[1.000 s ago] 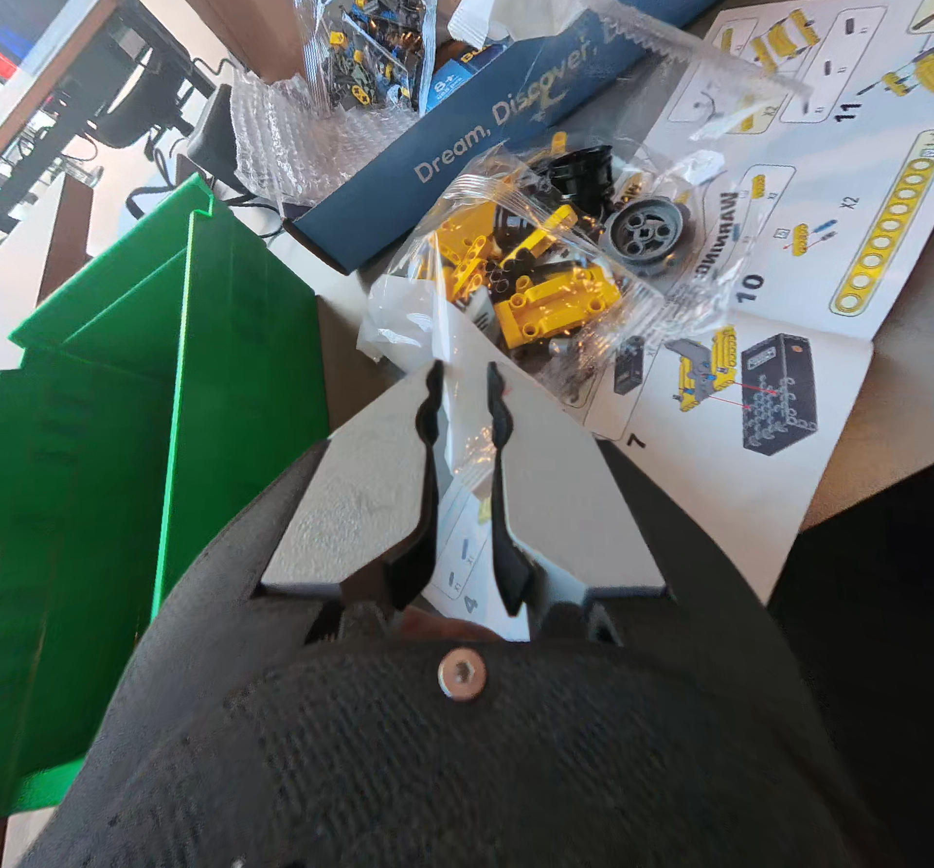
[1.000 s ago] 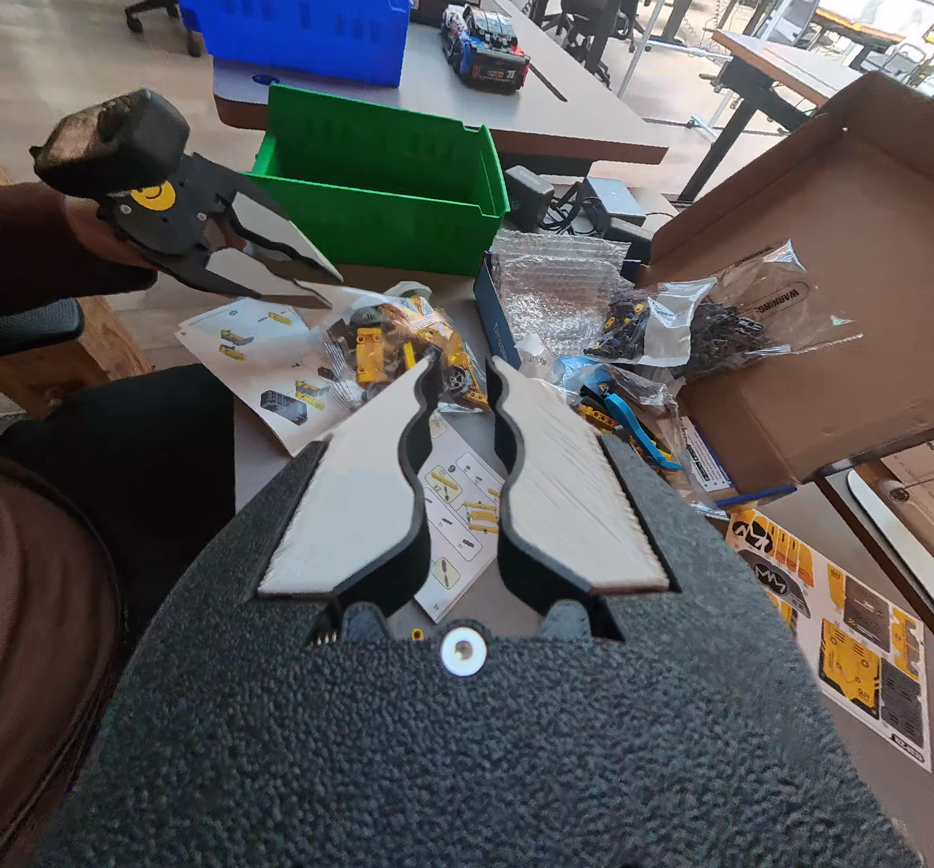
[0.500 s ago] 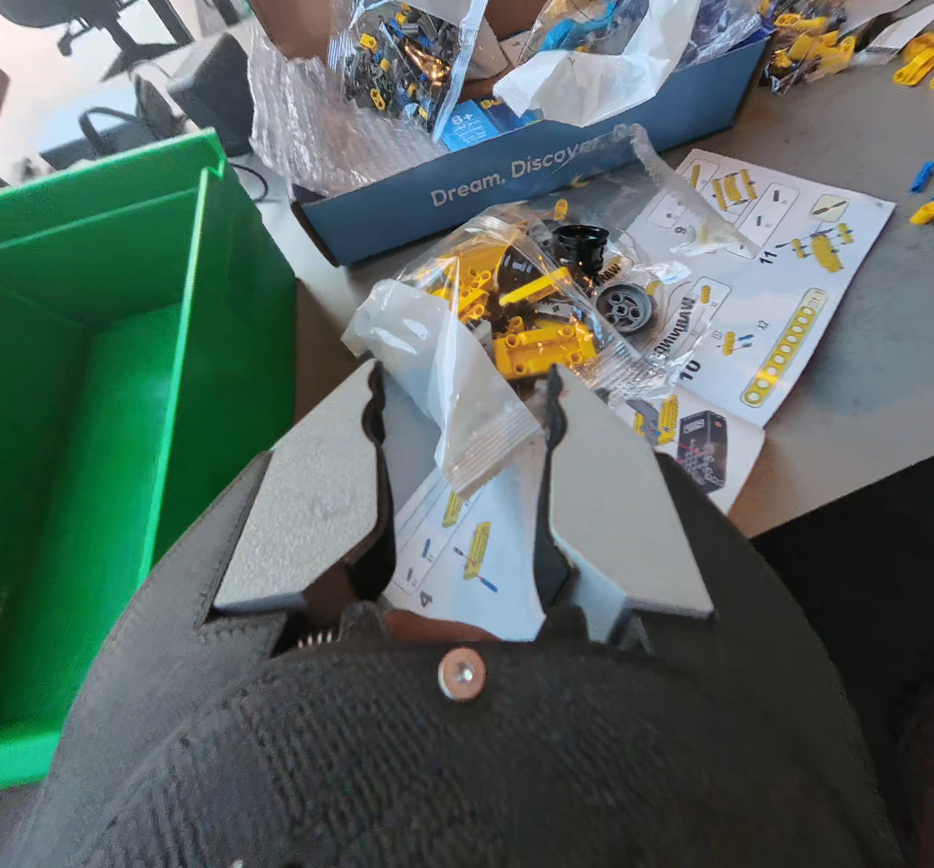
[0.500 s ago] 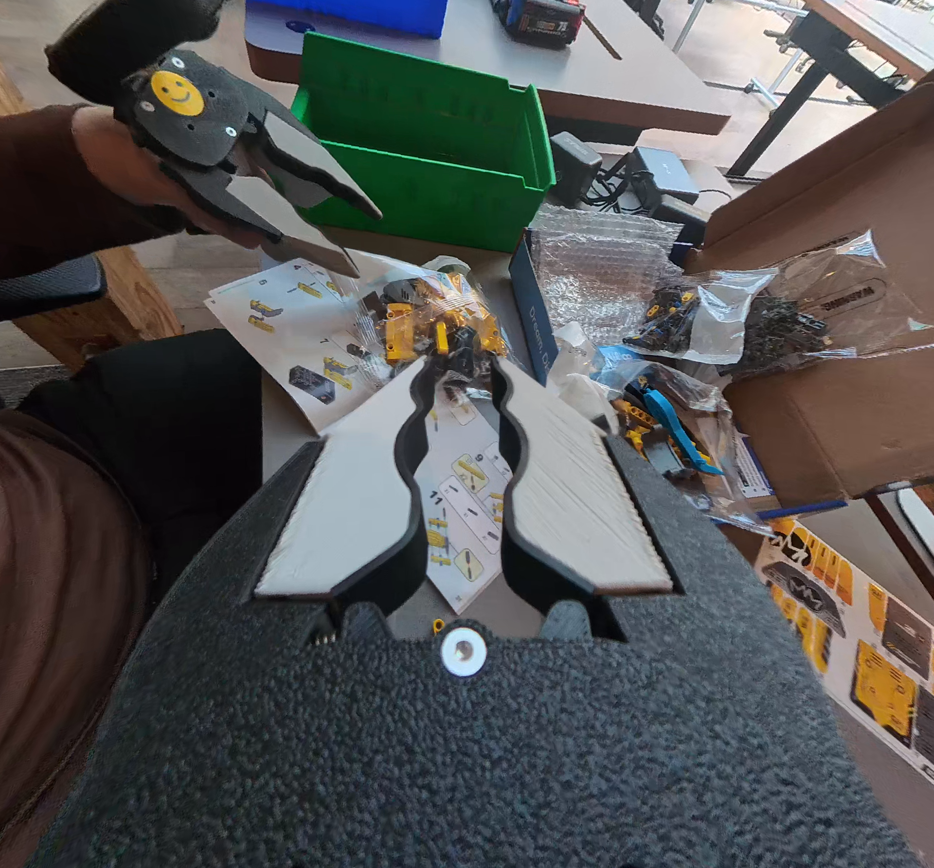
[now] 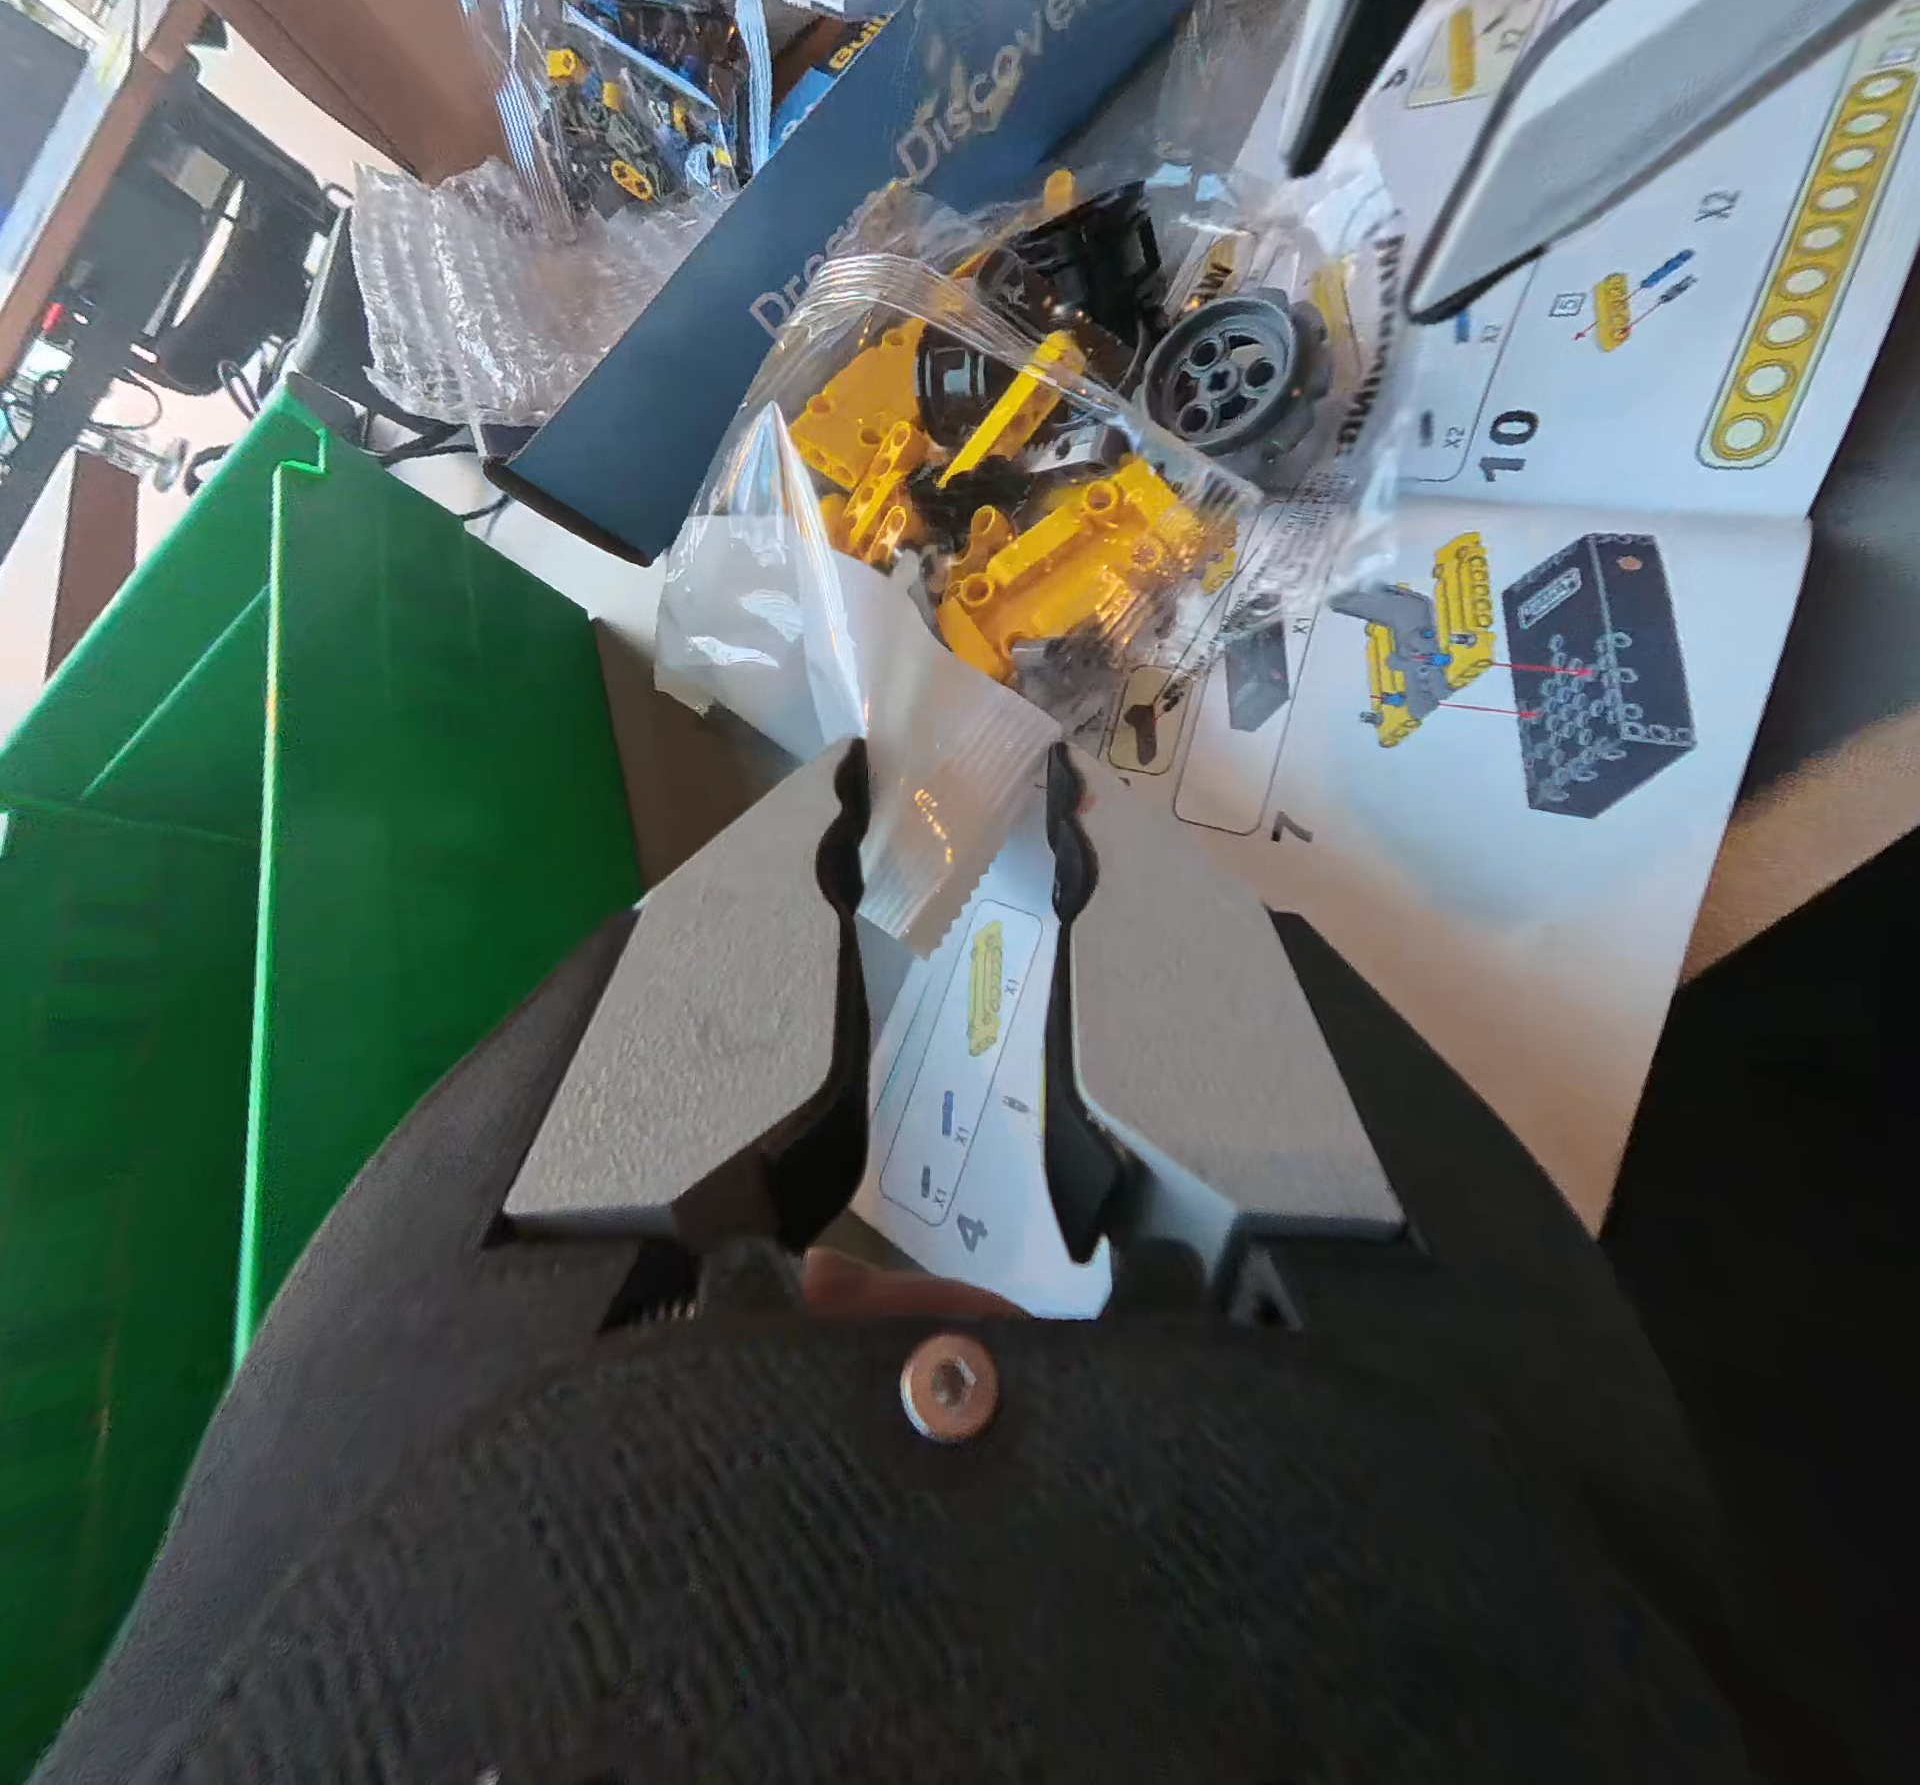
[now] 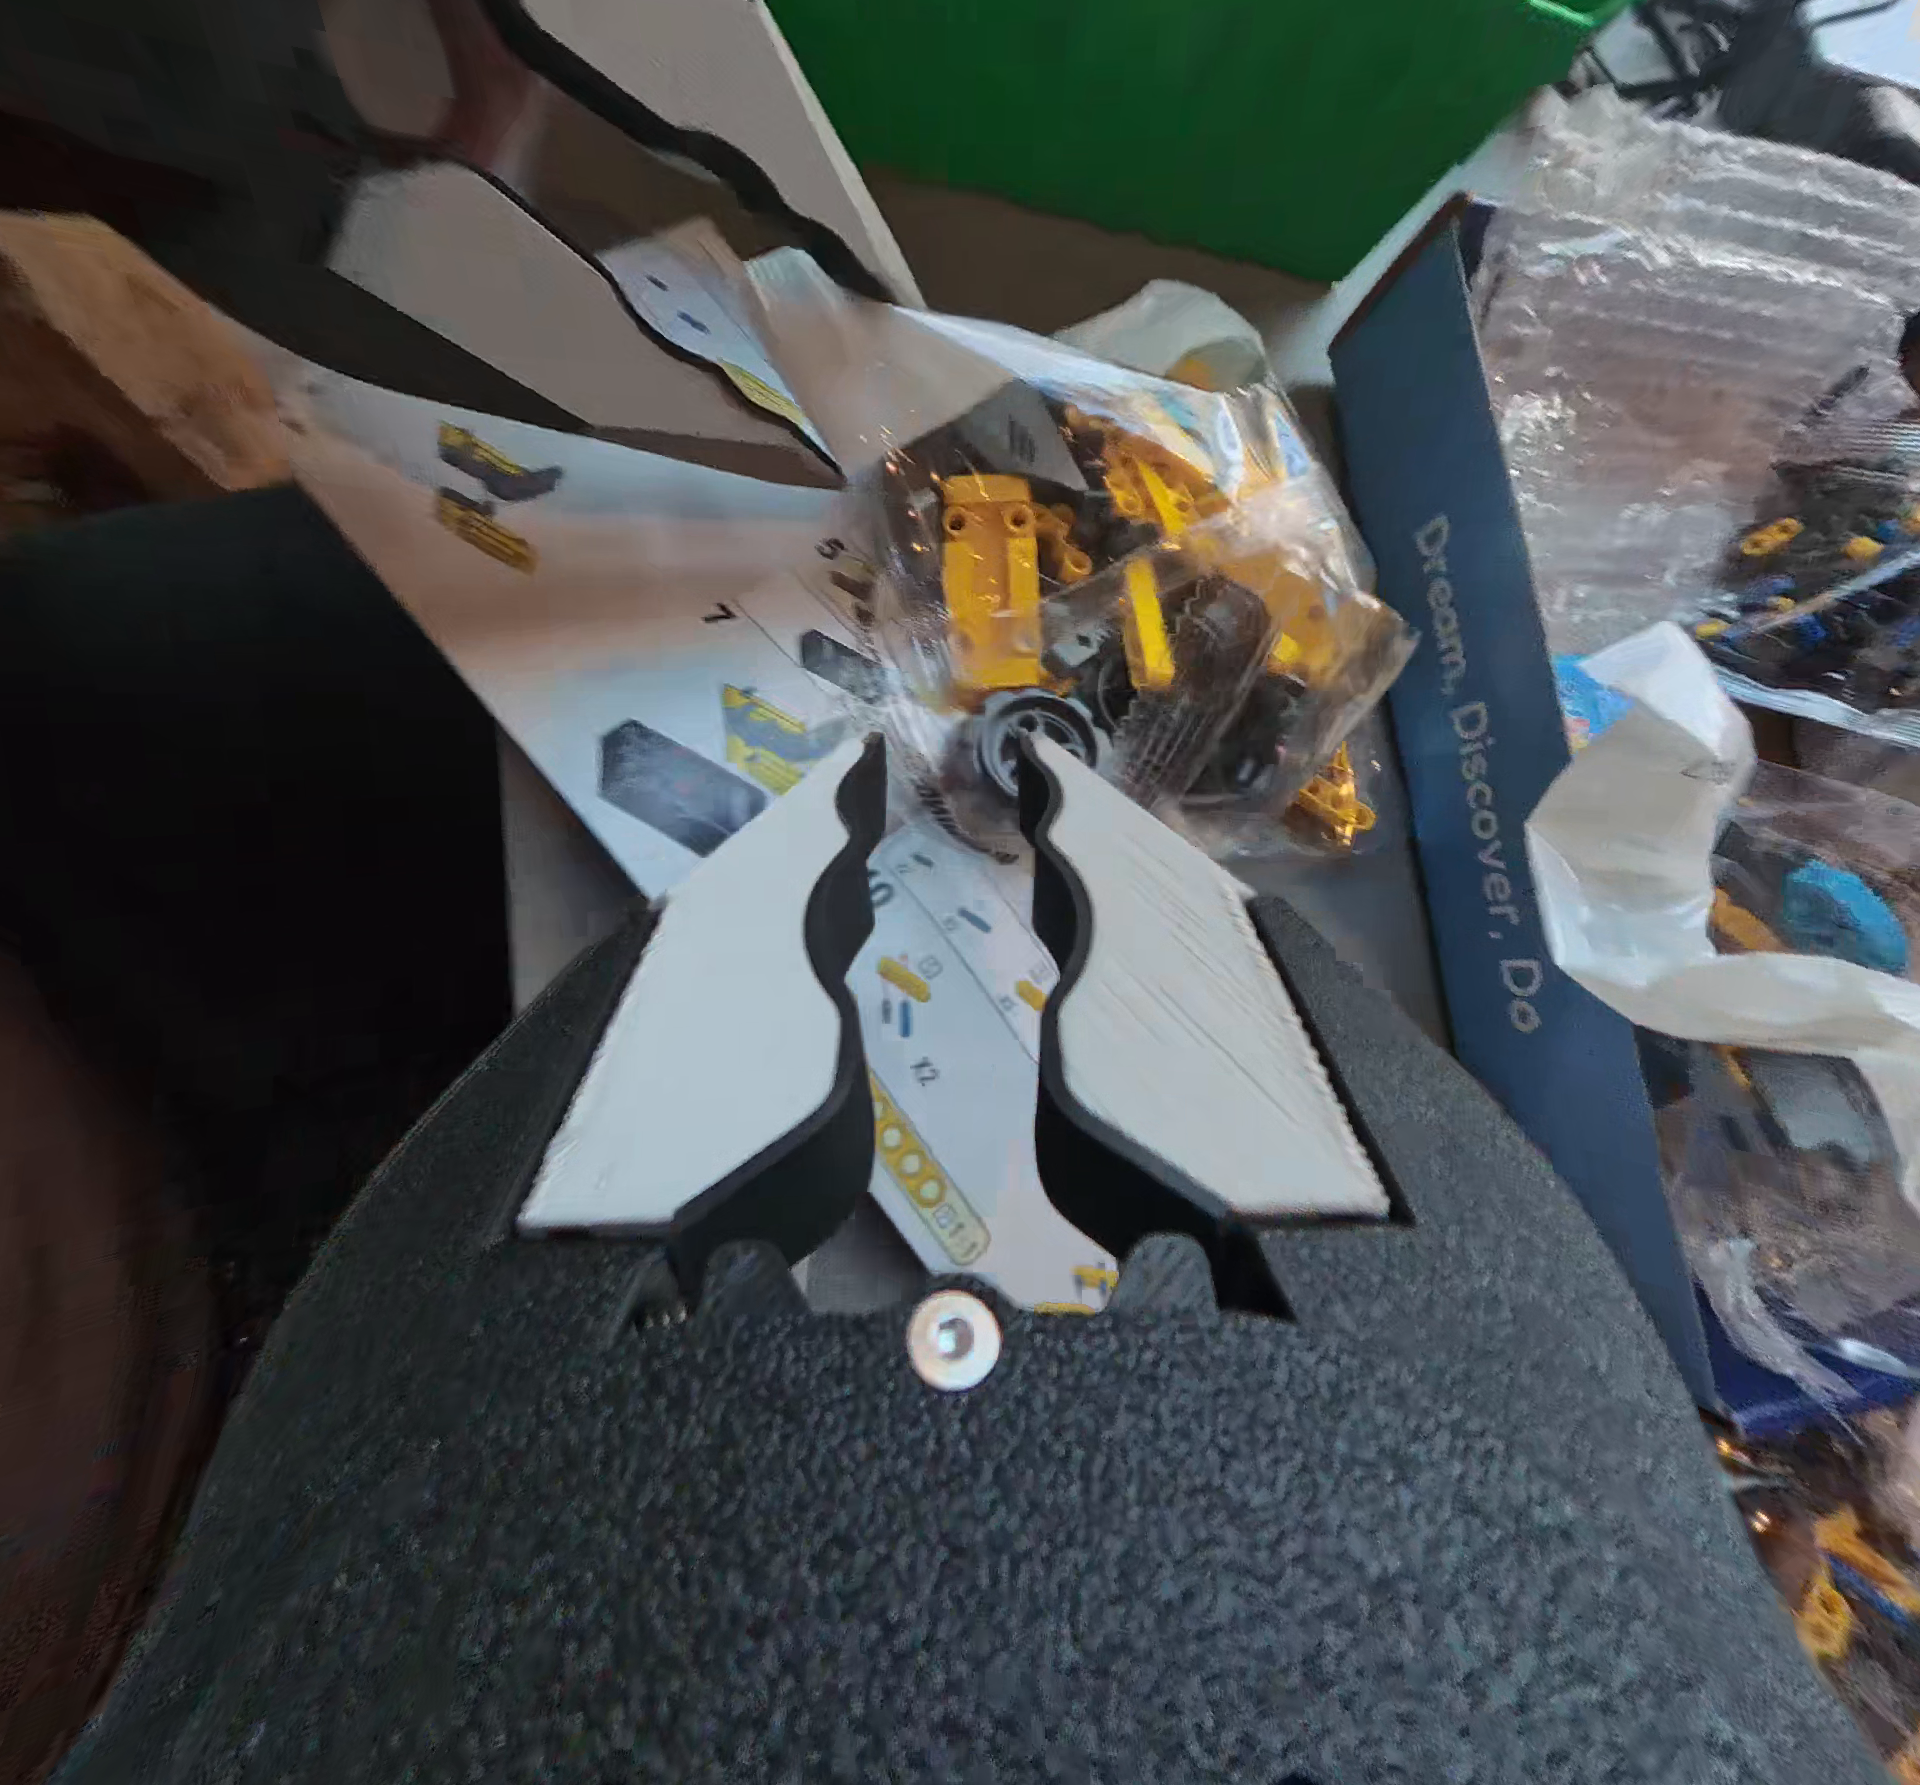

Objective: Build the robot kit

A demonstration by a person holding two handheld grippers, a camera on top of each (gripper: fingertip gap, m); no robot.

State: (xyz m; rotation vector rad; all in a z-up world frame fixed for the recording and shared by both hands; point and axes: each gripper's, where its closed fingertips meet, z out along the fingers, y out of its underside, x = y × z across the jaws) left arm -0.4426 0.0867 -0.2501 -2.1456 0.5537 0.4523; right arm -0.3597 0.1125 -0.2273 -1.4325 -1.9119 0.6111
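Note:
A clear plastic bag (image 5: 1039, 509) of yellow and black building parts and a grey wheel lies on a printed instruction sheet (image 5: 1558, 540). My left gripper (image 5: 954, 779) is open, with the bag's ribbed sealed end lying between its fingers. My right gripper (image 6: 951, 764) is open, its tips at the opposite edge of the bag (image 6: 1122, 592), next to the grey wheel. The right gripper also shows at the top right of the left wrist view (image 5: 1366, 239). The left gripper shows at the upper left of the right wrist view (image 6: 857, 379).
A green bin (image 5: 364, 800) stands left of the bag. A dark blue box (image 5: 883, 208) with more bags of parts lies behind it, beside bubble wrap (image 5: 468, 301) and a brown cardboard box (image 5: 312, 0). The table's front edge is close under the sheet (image 6: 644, 655). The left gripper's tips are roughly 10 centimeters from the right gripper's.
My left gripper opened wide, then narrowed around the bag's sealed end. My right gripper moved forward and down to the bag's far edge.

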